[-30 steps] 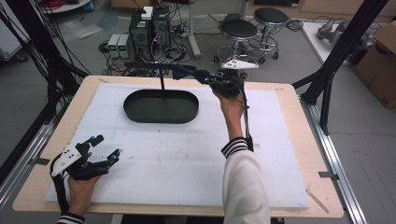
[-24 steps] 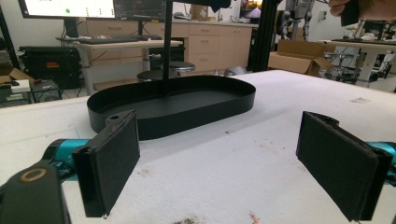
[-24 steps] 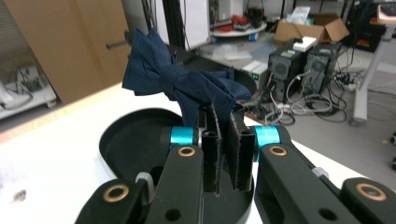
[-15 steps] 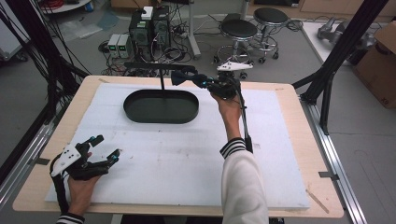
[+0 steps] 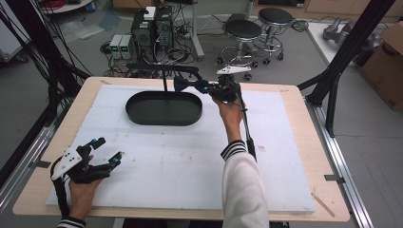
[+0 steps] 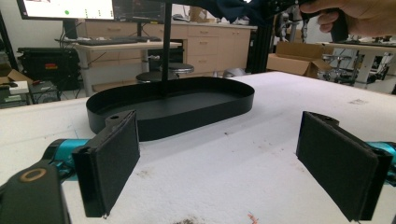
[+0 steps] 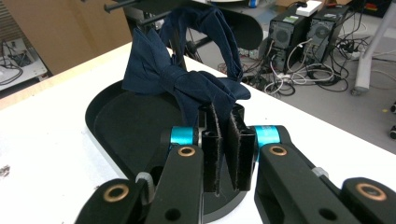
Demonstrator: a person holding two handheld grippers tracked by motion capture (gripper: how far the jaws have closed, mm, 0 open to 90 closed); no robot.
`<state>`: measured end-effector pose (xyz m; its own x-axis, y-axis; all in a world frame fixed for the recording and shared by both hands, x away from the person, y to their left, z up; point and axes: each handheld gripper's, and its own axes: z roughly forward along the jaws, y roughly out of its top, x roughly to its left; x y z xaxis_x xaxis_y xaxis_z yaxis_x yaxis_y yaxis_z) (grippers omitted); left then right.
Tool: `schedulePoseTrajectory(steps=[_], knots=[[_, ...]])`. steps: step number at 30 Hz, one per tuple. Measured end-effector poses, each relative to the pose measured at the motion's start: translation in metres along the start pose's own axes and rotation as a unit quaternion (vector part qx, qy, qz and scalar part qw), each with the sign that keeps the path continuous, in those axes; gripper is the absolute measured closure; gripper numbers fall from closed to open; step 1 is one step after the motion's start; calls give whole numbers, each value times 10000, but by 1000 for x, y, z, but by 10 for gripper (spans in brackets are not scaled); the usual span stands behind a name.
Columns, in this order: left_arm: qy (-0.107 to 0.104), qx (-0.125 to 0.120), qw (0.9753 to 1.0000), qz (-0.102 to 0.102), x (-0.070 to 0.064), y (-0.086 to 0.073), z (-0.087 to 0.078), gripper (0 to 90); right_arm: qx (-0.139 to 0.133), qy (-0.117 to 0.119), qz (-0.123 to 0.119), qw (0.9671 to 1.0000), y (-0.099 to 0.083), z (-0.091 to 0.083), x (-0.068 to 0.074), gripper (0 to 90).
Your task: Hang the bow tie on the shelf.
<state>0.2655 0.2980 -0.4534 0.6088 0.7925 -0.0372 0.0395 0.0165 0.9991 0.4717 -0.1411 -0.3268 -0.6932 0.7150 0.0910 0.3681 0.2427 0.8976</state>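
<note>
The bow tie has one end hidden between the jaws, and its strap runs behind the rack's post.

bow tie: navy | tray: black | table mat: white

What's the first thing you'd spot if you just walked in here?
Probably the dark blue bow tie, pinched in the right gripper and held up over the black oval tray at the table's far side. Then the left gripper, wide open at the near left corner.
</note>
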Motion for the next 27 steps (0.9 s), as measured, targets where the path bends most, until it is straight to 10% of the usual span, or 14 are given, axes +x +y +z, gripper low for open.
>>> schedulePoseTrajectory(steps=[27], knots=[[-20, -34, 10000, -38, 1, 0, 0, 138, 432, -231, 291, 9984, -19, 23, -18, 840]])
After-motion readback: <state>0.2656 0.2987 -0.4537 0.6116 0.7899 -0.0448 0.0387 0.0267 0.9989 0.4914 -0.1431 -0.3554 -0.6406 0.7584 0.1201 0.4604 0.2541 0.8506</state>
